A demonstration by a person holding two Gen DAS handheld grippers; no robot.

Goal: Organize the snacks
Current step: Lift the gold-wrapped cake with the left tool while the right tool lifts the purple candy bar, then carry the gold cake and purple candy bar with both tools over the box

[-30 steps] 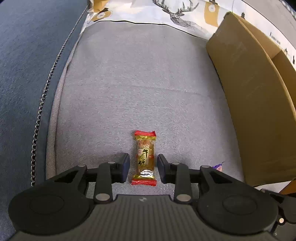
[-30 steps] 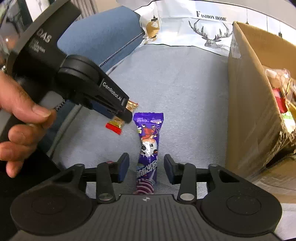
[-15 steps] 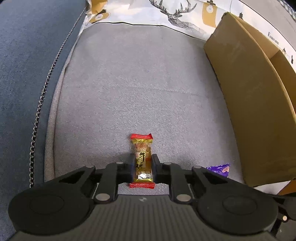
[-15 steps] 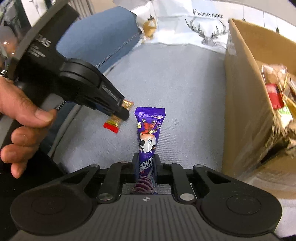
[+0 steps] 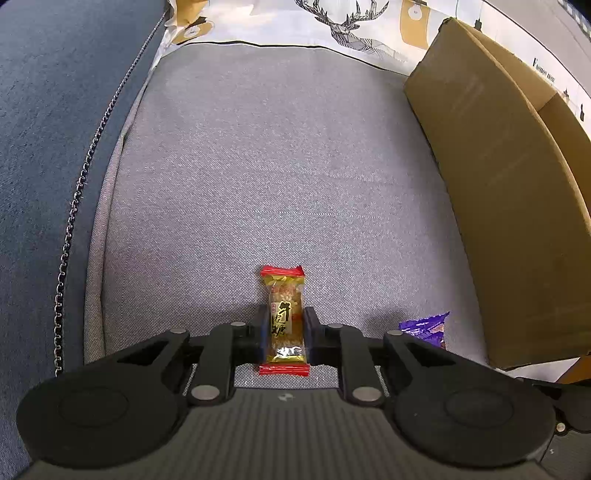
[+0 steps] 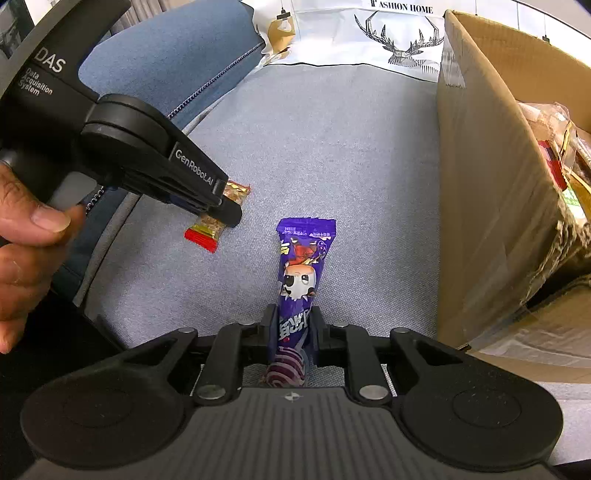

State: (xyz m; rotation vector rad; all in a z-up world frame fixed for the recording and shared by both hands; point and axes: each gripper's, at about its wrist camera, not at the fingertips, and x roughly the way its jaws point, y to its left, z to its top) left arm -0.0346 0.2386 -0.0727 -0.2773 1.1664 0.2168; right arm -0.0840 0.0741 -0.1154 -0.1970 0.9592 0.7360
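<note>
My left gripper (image 5: 285,332) is shut on a small gold candy with red ends (image 5: 283,317), held just above the grey sofa cushion (image 5: 277,166). It also shows in the right wrist view (image 6: 207,232), pinched by the left gripper (image 6: 227,212). My right gripper (image 6: 293,328) is shut on a purple snack packet (image 6: 301,273) that points forward. The packet's end shows in the left wrist view (image 5: 424,326). An open cardboard box (image 6: 491,192) stands to the right, with several wrapped snacks (image 6: 554,147) inside.
The box wall (image 5: 498,206) fills the right side of the left wrist view. A blue armrest with a zip (image 5: 55,147) runs along the left. A deer-print pillow (image 5: 332,26) lies at the back. A hand (image 6: 26,251) holds the left gripper.
Both grippers have closed from open: the left on the gold candy, the right on the purple packet. Both snacks now sit a little higher off the cushion.
</note>
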